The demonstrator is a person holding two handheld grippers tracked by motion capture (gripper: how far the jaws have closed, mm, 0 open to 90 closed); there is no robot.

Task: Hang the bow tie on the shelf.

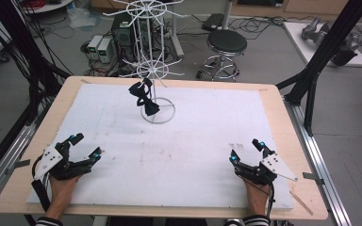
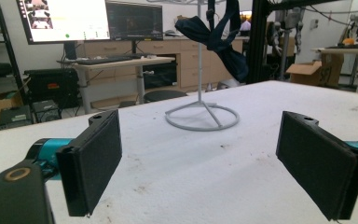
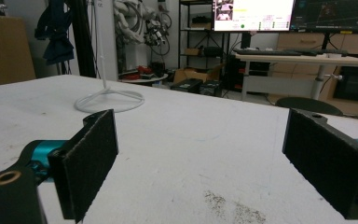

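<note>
A white wire rack (image 1: pixel 153 56) stands on a ring base at the back middle of the white table cover (image 1: pixel 179 141). A dark bow tie (image 1: pixel 143 99) hangs from its lower tier. In the left gripper view the bow tie (image 2: pixel 219 39) hangs above the rack's ring base (image 2: pixel 202 117). The right gripper view has the bow tie (image 3: pixel 56 32) far left and the ring base (image 3: pixel 109 100) below it. My left gripper (image 1: pixel 86 147) rests open at the front left, my right gripper (image 1: pixel 247 149) open at the front right. Nothing lies between either pair of jaws.
The wooden table edge (image 1: pixel 283 108) frames the white cover. Black frame posts (image 1: pixel 325 52) rise at the right and left. Behind the table are a round stool (image 1: pixel 226 44), computer cases (image 1: pixel 122 30) and cables on the floor.
</note>
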